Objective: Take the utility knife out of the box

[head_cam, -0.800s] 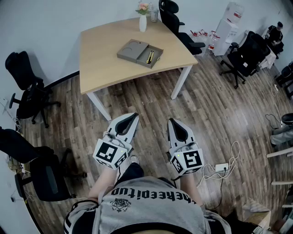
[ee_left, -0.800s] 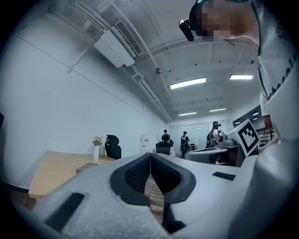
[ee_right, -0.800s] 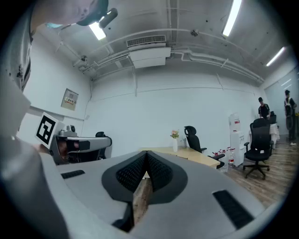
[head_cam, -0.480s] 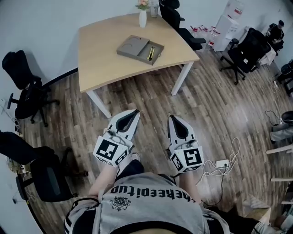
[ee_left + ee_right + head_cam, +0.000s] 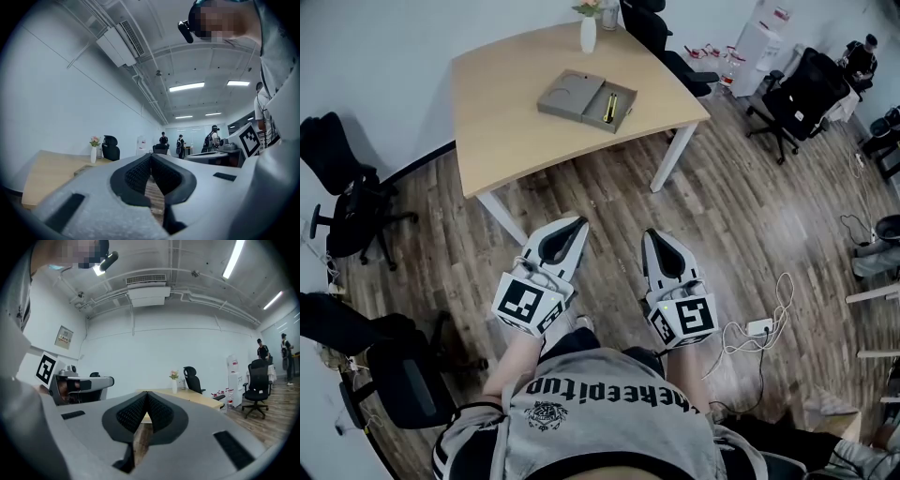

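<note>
An open grey box (image 5: 586, 98) lies on the wooden table (image 5: 506, 122) far ahead in the head view. A yellow utility knife (image 5: 610, 107) rests in its right half. My left gripper (image 5: 580, 223) and my right gripper (image 5: 652, 234) are held side by side at waist height above the floor, well short of the table. Both point forward with their jaws closed tip to tip and nothing between them. In the left gripper view the gripper's tips (image 5: 151, 156) meet, with the table (image 5: 51, 171) at left. The right gripper (image 5: 146, 393) is likewise shut and empty.
A white vase with flowers (image 5: 588, 31) stands at the table's far edge. Black office chairs (image 5: 347, 202) stand at left, more (image 5: 792, 98) at right. A power strip and cable (image 5: 759, 328) lie on the floor at right. People stand far off.
The table with the box has shifted slightly up and left in the head view. Both grippers stay shut and level, in much the same place.
</note>
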A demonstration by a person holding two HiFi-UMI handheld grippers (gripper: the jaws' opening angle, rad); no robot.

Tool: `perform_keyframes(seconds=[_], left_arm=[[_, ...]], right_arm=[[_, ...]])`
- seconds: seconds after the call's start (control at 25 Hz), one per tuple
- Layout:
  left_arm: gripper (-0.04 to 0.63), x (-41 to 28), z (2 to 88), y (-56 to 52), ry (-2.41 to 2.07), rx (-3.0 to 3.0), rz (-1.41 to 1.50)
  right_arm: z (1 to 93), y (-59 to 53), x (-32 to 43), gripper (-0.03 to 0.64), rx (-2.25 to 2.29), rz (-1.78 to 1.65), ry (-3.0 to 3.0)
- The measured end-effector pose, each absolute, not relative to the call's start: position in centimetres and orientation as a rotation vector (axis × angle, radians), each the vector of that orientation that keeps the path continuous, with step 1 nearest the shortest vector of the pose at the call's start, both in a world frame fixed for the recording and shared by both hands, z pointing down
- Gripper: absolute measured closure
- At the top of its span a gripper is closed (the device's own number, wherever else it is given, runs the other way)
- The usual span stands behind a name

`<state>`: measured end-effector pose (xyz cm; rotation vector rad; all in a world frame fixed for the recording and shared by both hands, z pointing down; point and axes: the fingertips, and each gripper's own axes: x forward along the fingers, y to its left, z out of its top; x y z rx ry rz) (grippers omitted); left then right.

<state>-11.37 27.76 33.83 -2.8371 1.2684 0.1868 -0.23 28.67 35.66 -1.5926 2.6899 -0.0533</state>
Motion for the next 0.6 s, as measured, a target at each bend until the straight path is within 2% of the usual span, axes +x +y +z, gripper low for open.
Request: perform_keyframes(seconds=[0.6], left_arm=[[0.577, -13.9, 34.2, 25.6, 1.253, -2.87, 0.243]], right_arm=[[35.4, 28.0, -1.4, 0.611, -1.662, -0.037, 2.654]])
